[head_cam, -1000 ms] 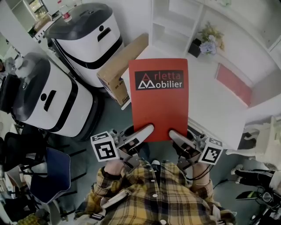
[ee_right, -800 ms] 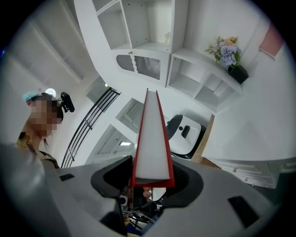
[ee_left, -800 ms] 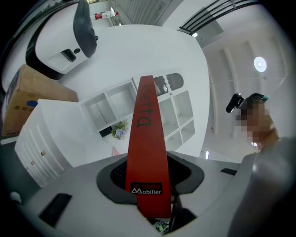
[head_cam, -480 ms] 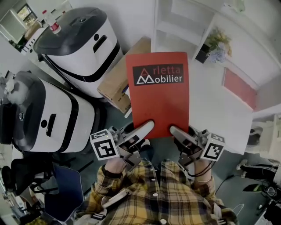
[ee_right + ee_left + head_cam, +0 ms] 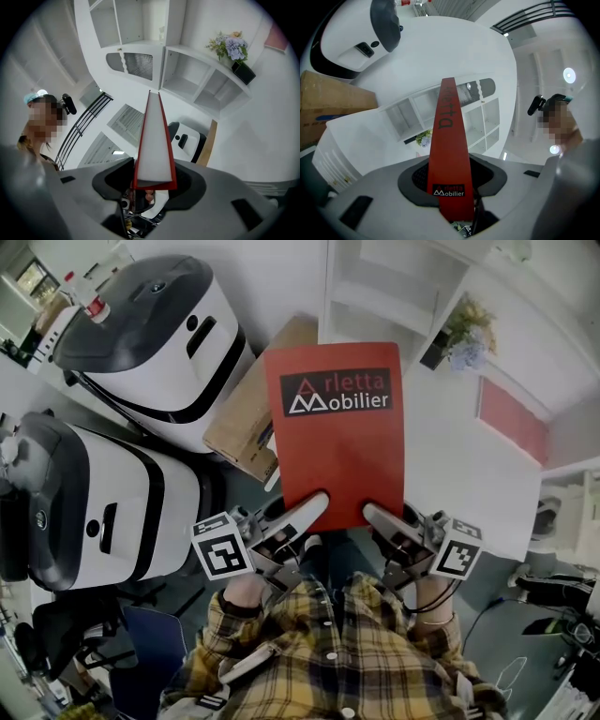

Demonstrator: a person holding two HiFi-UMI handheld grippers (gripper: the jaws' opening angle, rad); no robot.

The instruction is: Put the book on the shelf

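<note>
My left gripper [image 5: 314,509] and right gripper [image 5: 375,516] each clamped the near edge of the red book [image 5: 337,446], cover up, held out in front of me over the floor and the white table [image 5: 469,474]. Shelf [image 5: 375,287] beyond its far edge. Two white machines [image 5: 159,343] at left, cardboard box [image 5: 246,418] against the book's left side, flower pot [image 5: 464,329] beside the shelf.
</note>
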